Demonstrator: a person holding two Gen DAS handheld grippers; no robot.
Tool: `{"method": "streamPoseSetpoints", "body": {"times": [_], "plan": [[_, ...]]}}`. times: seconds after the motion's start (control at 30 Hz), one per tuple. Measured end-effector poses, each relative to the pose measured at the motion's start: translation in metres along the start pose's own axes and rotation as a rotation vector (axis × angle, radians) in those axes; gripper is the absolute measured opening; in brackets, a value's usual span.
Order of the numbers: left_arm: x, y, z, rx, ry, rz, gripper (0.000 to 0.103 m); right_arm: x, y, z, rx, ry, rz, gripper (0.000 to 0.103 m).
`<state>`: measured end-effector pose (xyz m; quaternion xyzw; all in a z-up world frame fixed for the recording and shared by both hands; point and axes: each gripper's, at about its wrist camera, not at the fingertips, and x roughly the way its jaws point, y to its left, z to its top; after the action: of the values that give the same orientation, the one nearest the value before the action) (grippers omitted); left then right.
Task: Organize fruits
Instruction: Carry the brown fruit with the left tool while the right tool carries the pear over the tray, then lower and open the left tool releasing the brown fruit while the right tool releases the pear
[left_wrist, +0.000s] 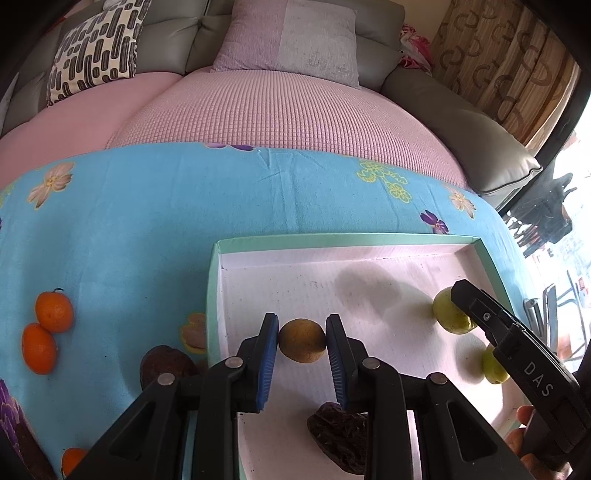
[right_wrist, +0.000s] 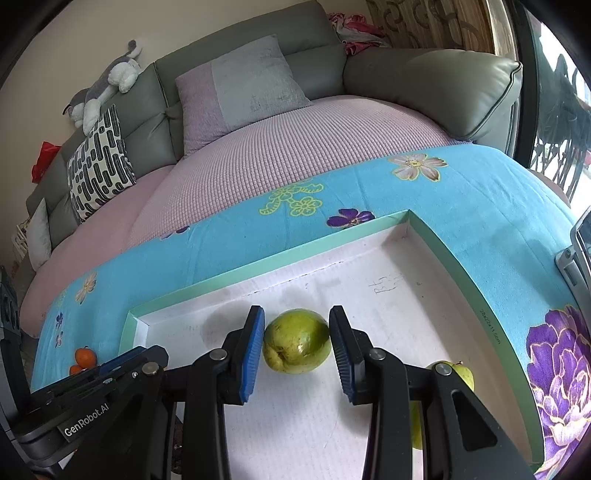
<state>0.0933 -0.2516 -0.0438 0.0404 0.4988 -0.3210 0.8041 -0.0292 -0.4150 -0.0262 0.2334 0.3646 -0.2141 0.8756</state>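
Observation:
My left gripper (left_wrist: 302, 325) is shut on a small yellow-brown round fruit (left_wrist: 302, 343), held low over the white floor of a mint-rimmed tray (left_wrist: 332, 242). My right gripper (right_wrist: 296, 317) is shut on a green pear-like fruit (right_wrist: 295, 343) over the same tray (right_wrist: 436, 240), farther right. In the left wrist view that green fruit (left_wrist: 450, 314) shows behind the right gripper's finger (left_wrist: 480, 314). I cannot tell whether either fruit touches the floor. Inside the tray lie a second green fruit (left_wrist: 493, 365) (right_wrist: 463, 373) and a dark wrinkled fruit (left_wrist: 338, 439).
On the blue floral cloth (left_wrist: 147, 229) left of the tray sit two oranges (left_wrist: 53, 312), a third orange (left_wrist: 72, 459) and another dark wrinkled fruit (left_wrist: 166, 365). A pink-covered sofa with cushions (left_wrist: 288, 37) lies beyond the cloth. A hand (left_wrist: 521, 439) holds the right tool.

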Motion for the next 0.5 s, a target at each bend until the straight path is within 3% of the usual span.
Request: {"method": "streamPoseSetpoints", "body": {"times": [0.5], "plan": [[0.0049, -0.0051, -0.0014, 0.035, 0.008, 0.041, 0.028, -0.0001, -0.0003, 0.0003, -0.021, 0.041, -0.03, 0.038]]}}
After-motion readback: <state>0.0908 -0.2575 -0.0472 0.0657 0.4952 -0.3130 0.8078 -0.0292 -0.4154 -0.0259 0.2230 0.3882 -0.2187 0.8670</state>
